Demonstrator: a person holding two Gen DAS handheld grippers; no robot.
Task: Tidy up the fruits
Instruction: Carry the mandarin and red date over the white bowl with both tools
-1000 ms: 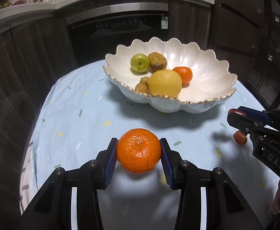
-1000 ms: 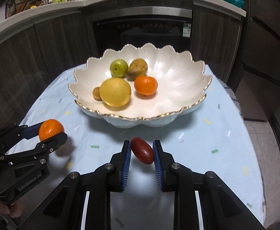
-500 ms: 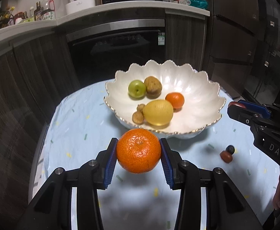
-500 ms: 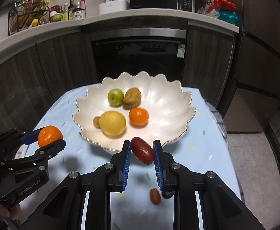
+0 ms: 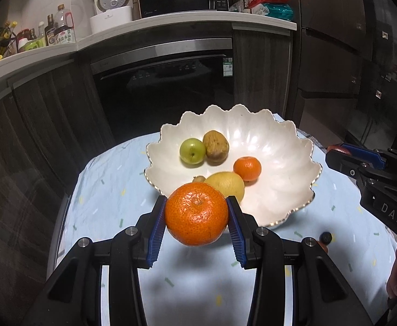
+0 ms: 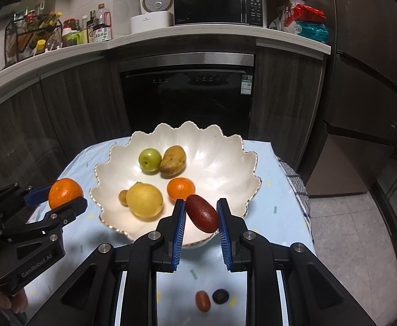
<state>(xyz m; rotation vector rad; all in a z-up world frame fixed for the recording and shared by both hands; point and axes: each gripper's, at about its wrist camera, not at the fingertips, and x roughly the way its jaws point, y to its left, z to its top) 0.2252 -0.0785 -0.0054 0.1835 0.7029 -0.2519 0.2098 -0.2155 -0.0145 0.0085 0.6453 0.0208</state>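
My left gripper (image 5: 197, 218) is shut on a big orange mandarin (image 5: 197, 214), held in the air just in front of the white scalloped bowl (image 5: 288, 146). My right gripper (image 6: 201, 214) is shut on a dark red oval fruit (image 6: 201, 213), held above the bowl's (image 6: 225, 149) near rim. Inside the bowl lie a green fruit (image 6: 149, 160), a brown fruit (image 6: 172, 160), a yellow lemon (image 6: 144, 200), a small orange (image 6: 181, 189) and a small brown nut-like fruit (image 6: 123, 197). Each gripper shows in the other's view: the left gripper (image 6: 62, 198) at the left, the right gripper (image 5: 339, 153) at the right.
The bowl stands on a small table under a light blue cloth (image 6: 277, 198). A small red fruit (image 6: 202, 301) and a dark round fruit (image 6: 220, 296) lie on the cloth below my right gripper. Dark cabinets, an oven (image 6: 187, 95) and a counter stand behind the table.
Both grippers have risen with their fruits, so the bowl now sits lower and farther in view. The small red and dark fruits on the cloth have come into sight below the right gripper.
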